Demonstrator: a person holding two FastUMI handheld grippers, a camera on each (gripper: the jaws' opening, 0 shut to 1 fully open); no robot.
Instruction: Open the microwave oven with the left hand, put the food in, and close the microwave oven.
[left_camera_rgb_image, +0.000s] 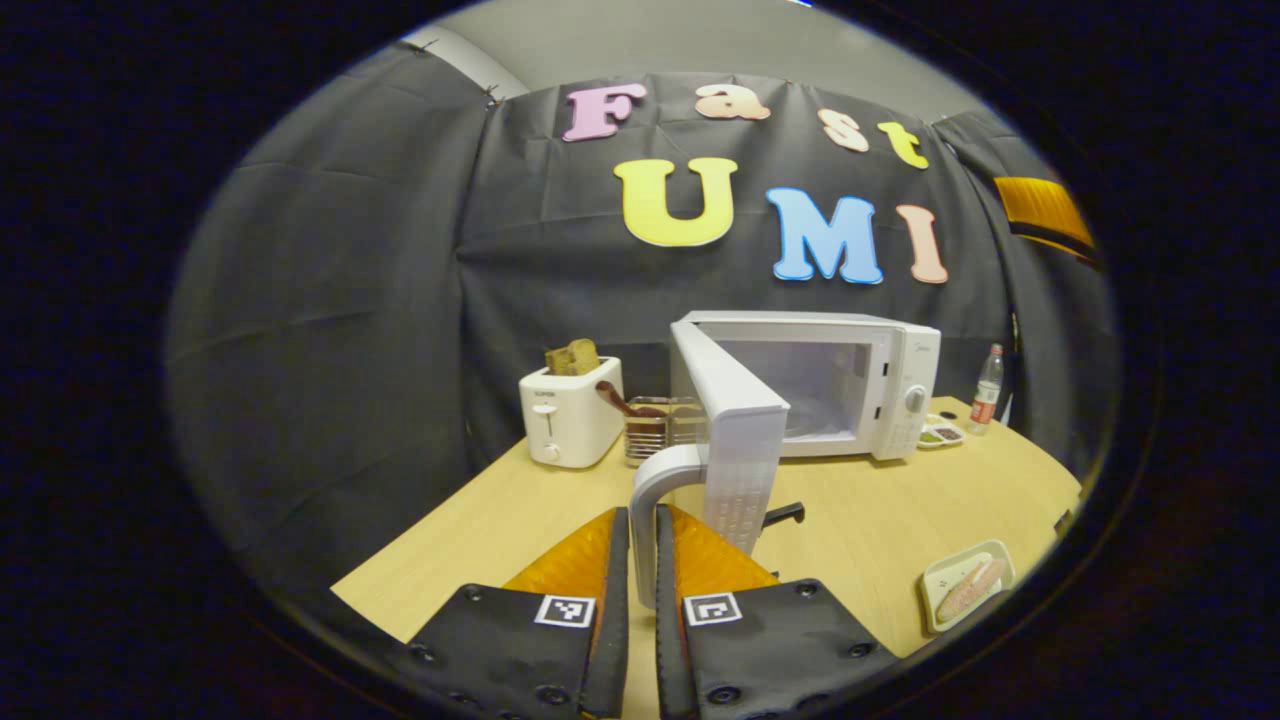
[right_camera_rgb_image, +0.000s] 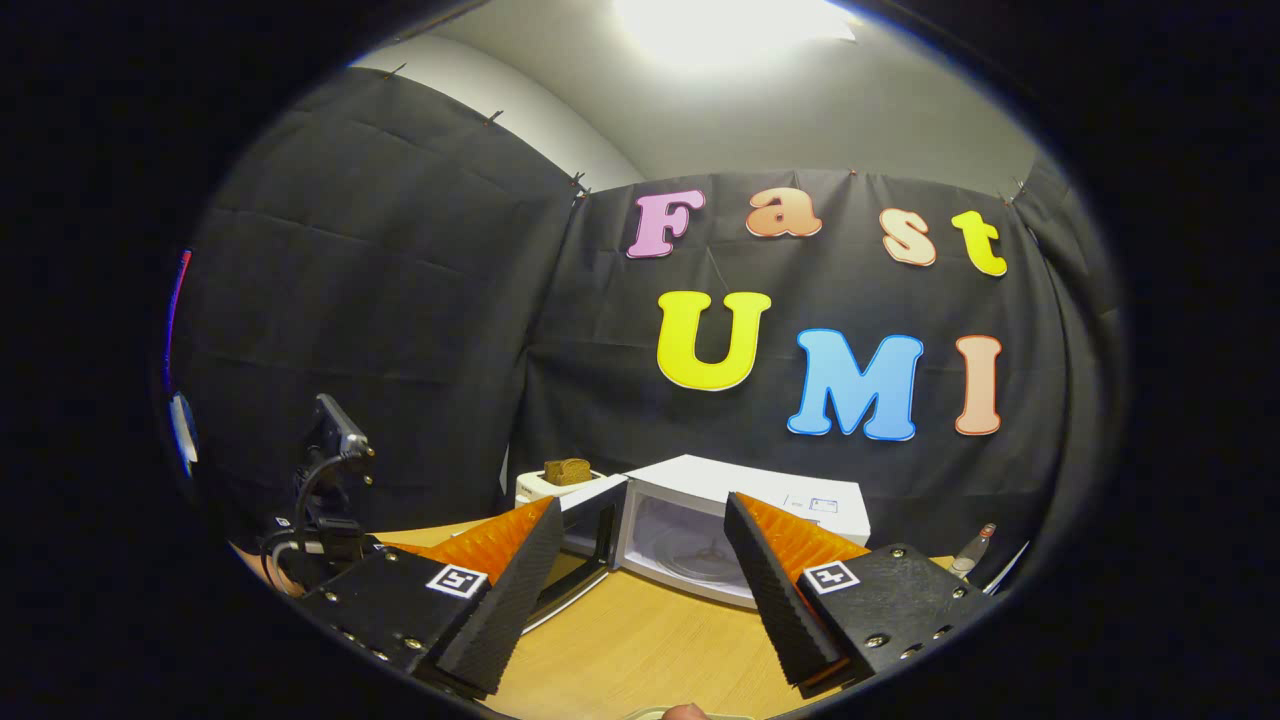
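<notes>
Wooden table (left_camera_rgb_image: 880, 520), microwave (left_camera_rgb_image: 860, 385) door ajar; left gripper (left_camera_rgb_image: 641, 530) pinching door handle (left_camera_rgb_image: 652, 500); right gripper (right_camera_rgb_image: 640, 560) spread.

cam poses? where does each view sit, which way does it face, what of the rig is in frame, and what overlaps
Left gripper view: rides the left gripper, low over the table, facing the open microwave; its own jaws are closed on the door handle.
Right gripper view: rides the right gripper, held higher and tilted up toward the booth wall; its own jaws stand wide apart, with a fingertip at the bottom edge.
Shared: the microwave, its open door, the toaster holding bread, and the table.
</notes>
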